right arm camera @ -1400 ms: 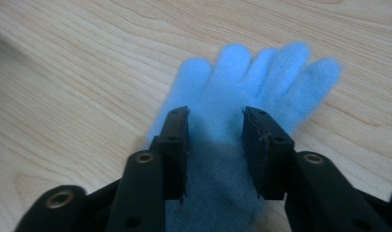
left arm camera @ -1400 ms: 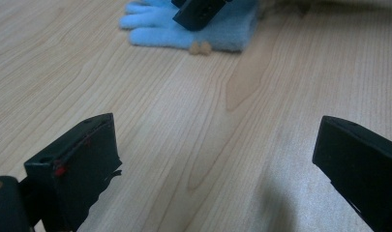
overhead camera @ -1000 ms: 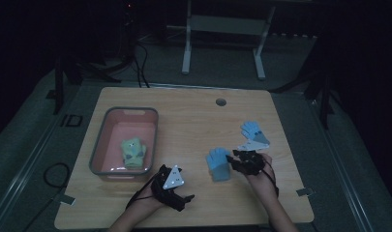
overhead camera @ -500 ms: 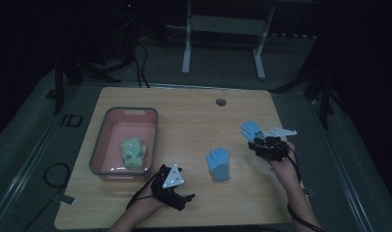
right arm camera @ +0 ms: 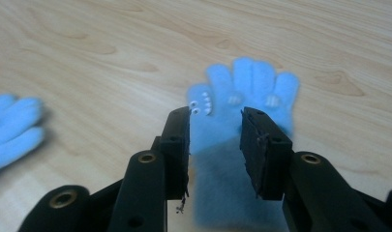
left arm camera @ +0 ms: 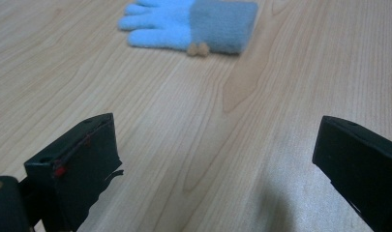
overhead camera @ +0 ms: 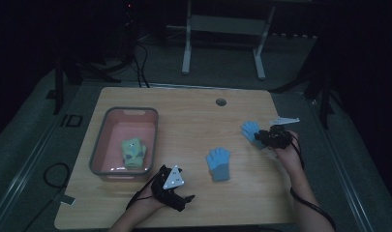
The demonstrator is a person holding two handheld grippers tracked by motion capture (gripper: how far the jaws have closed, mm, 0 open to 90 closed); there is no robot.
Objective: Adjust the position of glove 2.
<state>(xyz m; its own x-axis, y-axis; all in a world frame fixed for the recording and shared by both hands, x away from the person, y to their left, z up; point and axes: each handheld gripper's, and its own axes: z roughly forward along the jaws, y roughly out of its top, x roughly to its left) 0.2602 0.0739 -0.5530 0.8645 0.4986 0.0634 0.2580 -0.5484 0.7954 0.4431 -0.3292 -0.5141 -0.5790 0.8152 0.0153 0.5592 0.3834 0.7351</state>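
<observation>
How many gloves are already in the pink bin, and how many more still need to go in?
One greenish glove already lies in the pink bin. The right gripper is over a blue glove, jaws straddling it, not clearly gripping. The other blue glove lies untouched mid-table, and the left gripper waits open. Two gloves left.

light: dim | floor (overhead camera: pixel 290 67): dark | table (overhead camera: pixel 193 116): wooden | white frame (overhead camera: pixel 222 24) behind

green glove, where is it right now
The green knitted glove lies inside the pink plastic bin with the grey rim at the table's left in the high view, just beyond the left claw.
</observation>
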